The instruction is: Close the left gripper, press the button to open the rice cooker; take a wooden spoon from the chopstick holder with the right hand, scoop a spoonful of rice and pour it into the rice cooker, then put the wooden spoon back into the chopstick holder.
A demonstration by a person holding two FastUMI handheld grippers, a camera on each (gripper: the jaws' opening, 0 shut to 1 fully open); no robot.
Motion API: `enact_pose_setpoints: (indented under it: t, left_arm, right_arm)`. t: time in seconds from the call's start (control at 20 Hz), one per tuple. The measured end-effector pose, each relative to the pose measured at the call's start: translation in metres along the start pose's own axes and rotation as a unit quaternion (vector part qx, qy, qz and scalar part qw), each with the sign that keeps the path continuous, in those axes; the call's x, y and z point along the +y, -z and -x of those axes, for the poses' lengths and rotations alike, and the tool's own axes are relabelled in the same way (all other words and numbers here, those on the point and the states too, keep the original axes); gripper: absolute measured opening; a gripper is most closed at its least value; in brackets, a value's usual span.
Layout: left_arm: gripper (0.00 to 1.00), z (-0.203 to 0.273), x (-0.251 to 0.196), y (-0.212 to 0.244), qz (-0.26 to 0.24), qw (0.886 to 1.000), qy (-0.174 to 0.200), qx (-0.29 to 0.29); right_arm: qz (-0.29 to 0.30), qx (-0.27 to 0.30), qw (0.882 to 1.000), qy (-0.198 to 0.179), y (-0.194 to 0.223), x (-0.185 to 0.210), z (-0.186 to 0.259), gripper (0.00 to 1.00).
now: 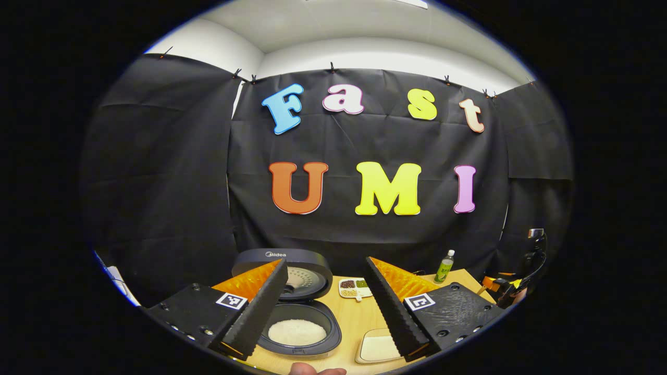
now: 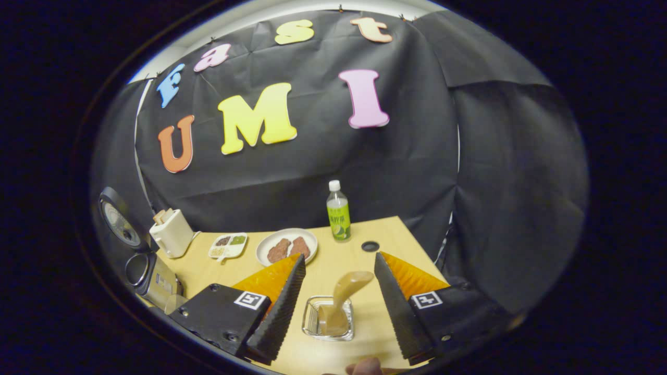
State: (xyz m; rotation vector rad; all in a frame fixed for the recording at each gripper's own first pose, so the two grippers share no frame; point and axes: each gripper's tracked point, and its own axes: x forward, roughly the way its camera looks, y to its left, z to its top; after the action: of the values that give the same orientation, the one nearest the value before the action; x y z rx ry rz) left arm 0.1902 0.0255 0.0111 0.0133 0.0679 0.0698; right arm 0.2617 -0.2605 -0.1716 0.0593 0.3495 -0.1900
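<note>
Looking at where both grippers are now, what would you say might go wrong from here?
The wooden spoon leans in the chopstick holder between the right gripper's open jaws; closing off-centre might tip the holder. The rice cooker stands open with its lid raised, so the left gripper might knock it.

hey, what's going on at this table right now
A person holds a gripper in each hand over a light wooden table. The dark grey rice cooker already stands open, with white rice in its pot. The left gripper hovers open above it. The right gripper is open too, its fingers on either side of the wooden spoon, which stands in the clear holder, neither finger touching it.
</note>
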Motion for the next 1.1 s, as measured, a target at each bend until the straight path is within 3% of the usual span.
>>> enact_pose_setpoints:
  t: [0.05,0.15,0.3,0.55,0.6,0.75,0.8,0.95,1.0,1.1]
  left_arm:
    - [0.94,-0.002,0.006,-0.007,0.003,1.000,-0.006,-0.009]
    - [0.94,-0.007,0.018,-0.019,0.009,1.000,-0.020,-0.021]
    - [0.94,-0.020,0.039,-0.023,0.015,0.999,-0.046,-0.018]
    - [0.94,-0.065,0.061,-0.023,0.032,0.998,-0.048,0.004]
    - [0.95,-0.077,0.067,-0.018,0.035,0.998,-0.051,0.016]
    - [0.95,-0.104,0.070,0.004,0.050,0.995,-0.053,0.066]
    - [0.95,-0.114,0.072,0.010,0.045,0.995,-0.055,0.076]
    - [0.94,-0.135,0.073,0.025,0.035,0.993,-0.050,0.098]
    - [0.95,-0.143,0.080,0.032,0.031,0.992,-0.057,0.111]
    - [0.95,-0.153,0.091,0.045,0.026,0.988,-0.071,0.133]
  right_arm:
    - [0.003,-0.006,1.000,0.002,-0.006,0.001,0.007,0.92]
    - [0.000,-0.024,1.000,0.001,-0.025,0.005,0.025,1.00]
    - [0.008,-0.049,0.999,-0.007,-0.049,0.012,0.050,1.00]
    - [0.031,-0.083,0.996,-0.021,-0.073,0.023,0.086,1.00]
    - [0.033,-0.085,0.996,-0.021,-0.075,0.023,0.093,0.94]
    - [0.033,-0.081,0.996,-0.015,-0.069,0.017,0.105,0.94]
    - [0.031,-0.076,0.997,-0.009,-0.065,0.013,0.107,1.00]
    - [0.029,-0.067,0.997,0.006,-0.057,0.003,0.118,0.94]
    - [0.030,-0.067,0.997,0.013,-0.054,-0.002,0.122,1.00]
    - [0.029,-0.064,0.997,0.023,-0.050,-0.007,0.129,1.00]
